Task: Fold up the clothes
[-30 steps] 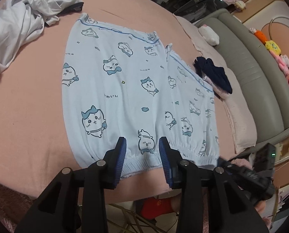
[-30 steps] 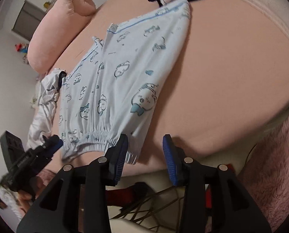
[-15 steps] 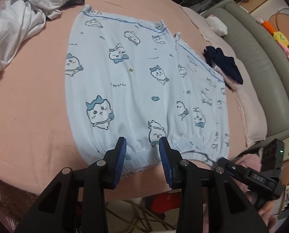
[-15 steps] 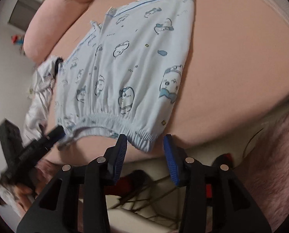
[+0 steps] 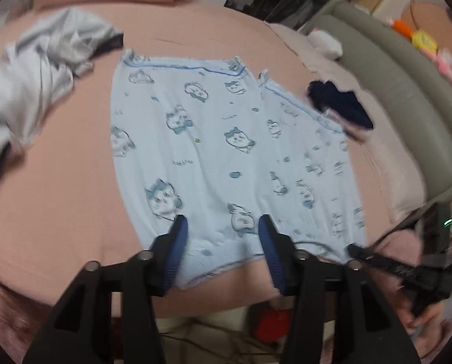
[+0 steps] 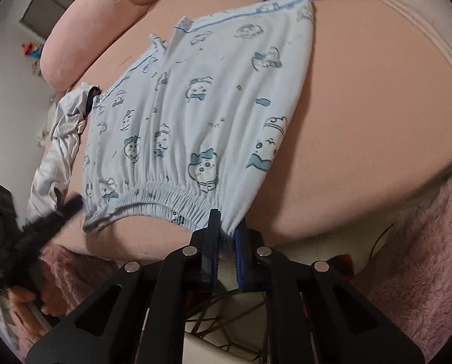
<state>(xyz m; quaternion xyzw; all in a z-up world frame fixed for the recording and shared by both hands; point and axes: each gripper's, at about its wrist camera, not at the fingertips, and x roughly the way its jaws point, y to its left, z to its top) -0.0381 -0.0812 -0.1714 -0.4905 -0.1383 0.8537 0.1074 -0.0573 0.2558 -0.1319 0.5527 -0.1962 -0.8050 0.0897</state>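
Right gripper pinches the waistband corner of the light blue shorts; left gripper hangs spread over the same waistband.

The right gripper's two blue pads are pressed together on the gathered elastic at the shorts' near right corner, and the fabric fans out ahead of it across the pink bed. The left gripper's fingers stand wide apart, one on either side of a printed cartoon figure just past the waistband edge; the view is blurred, so I cannot tell whether the tips touch the cloth. Beyond, the shorts lie flat, legs pointing away. Farther out to the left gripper's left sits a crumpled grey-white garment; to its far right, a dark navy garment lies by a grey-green sofa.
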